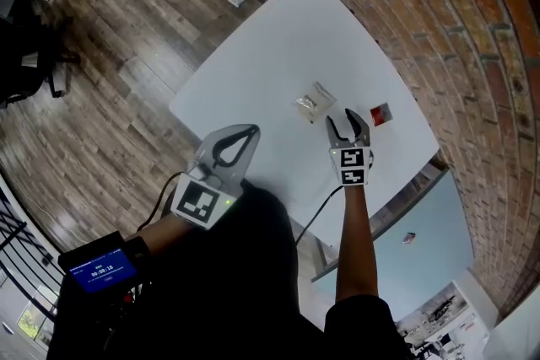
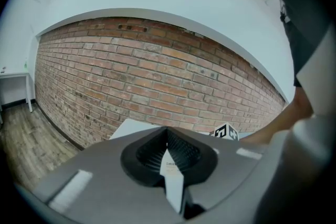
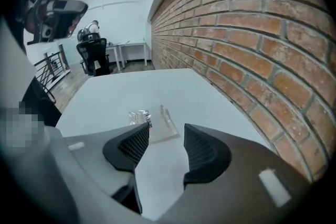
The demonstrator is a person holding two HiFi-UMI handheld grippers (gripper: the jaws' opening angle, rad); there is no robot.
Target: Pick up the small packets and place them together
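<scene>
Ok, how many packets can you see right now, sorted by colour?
Clear packets on the table: 2
Red packet on the table: 1
White packet held in the left gripper: 1
Total: 4

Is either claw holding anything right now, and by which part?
Left claw is shut on a small white packet, seen edge-on between its pads; which part cannot be told. Right claw is open, empty.
</scene>
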